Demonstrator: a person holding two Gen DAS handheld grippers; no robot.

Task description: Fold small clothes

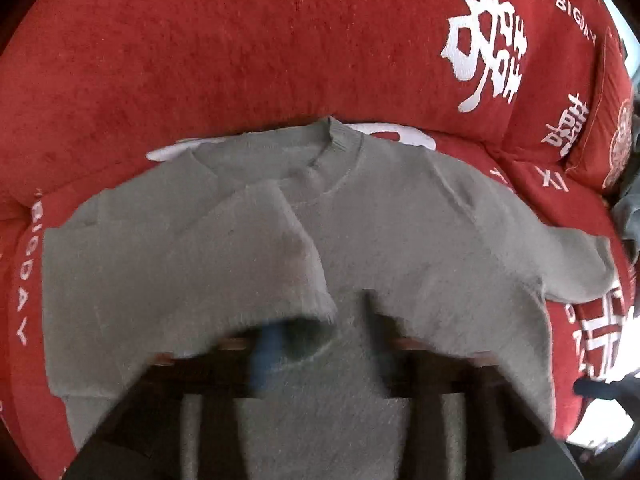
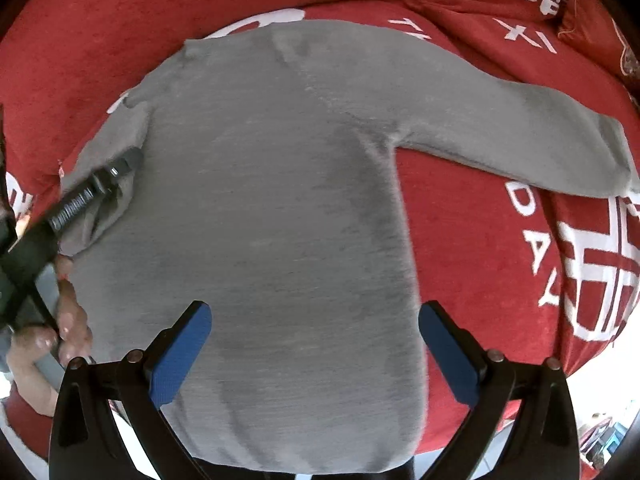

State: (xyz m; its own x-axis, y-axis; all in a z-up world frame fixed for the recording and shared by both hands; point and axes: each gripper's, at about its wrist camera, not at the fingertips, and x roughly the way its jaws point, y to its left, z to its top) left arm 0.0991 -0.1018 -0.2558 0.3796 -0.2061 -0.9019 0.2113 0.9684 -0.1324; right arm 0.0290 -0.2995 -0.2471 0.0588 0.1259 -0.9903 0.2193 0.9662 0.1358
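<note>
A small grey sweater (image 2: 276, 208) lies flat on a red sofa cover, collar (image 1: 336, 140) at the far side. Its left sleeve (image 1: 248, 256) is folded in over the body; the cuff drapes over my left gripper (image 1: 320, 344), whose jaws look spread, blurred and partly hidden by the cloth. In the right wrist view the left gripper (image 2: 120, 168) sits at the sleeve over the sweater's left side. The right sleeve (image 2: 520, 128) stretches out to the right. My right gripper (image 2: 316, 344) is open and empty over the sweater's lower body, blue pads (image 2: 180, 356) wide apart.
The red sofa cover (image 1: 240, 48) with white lettering surrounds the sweater. A red cushion (image 1: 600, 128) stands at the back right. Another grey cloth (image 1: 628, 216) lies at the right edge. The sofa's front edge and bright floor (image 2: 600, 420) show at the lower right.
</note>
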